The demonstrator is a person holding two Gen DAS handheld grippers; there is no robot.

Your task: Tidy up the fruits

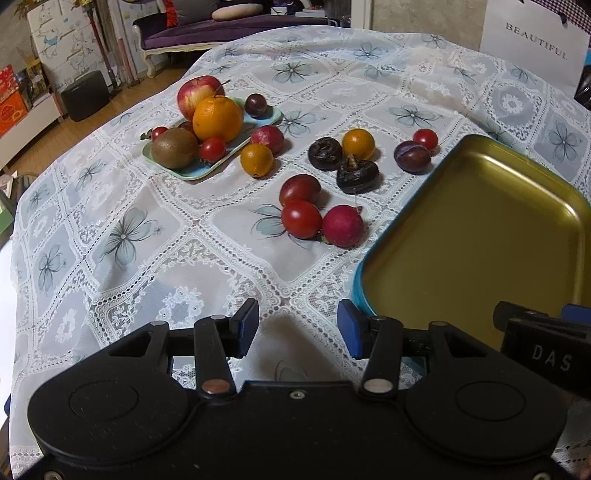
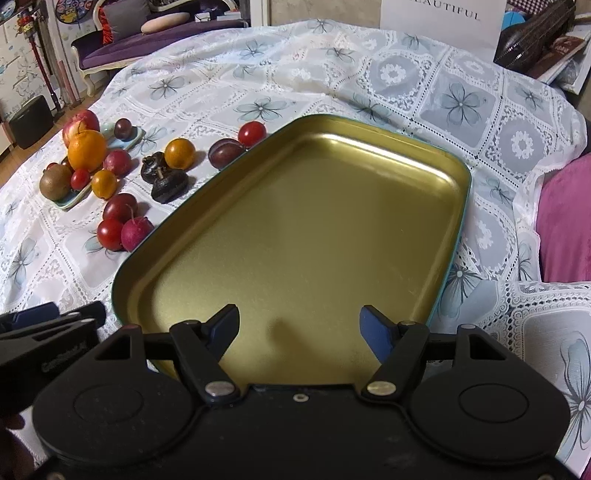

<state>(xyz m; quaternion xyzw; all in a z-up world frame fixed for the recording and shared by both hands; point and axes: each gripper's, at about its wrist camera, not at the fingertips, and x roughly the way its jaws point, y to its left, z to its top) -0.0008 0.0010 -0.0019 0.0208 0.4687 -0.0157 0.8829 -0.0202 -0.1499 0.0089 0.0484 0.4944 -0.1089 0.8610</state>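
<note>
loose fruits (image 1: 301, 219) lie mid-desk on the lace cloth (image 1: 110, 236), between the pale plate (image 1: 192, 171) near the left edge and the empty gold metal tray (image 2: 303, 236) at right. left gripper (image 1: 298, 328) and right gripper (image 2: 299, 328) both released, empty. round, smooth, light, likely bruisable: grip across the widest part.

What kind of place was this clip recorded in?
Most likely a home living room. A purple cushioned sofa with a carved cream frame stands behind a table under a white lace floral tablecloth, and fruit lies loose beside an empty gold metal tray. Nothing suggests a lab or shop.
</note>
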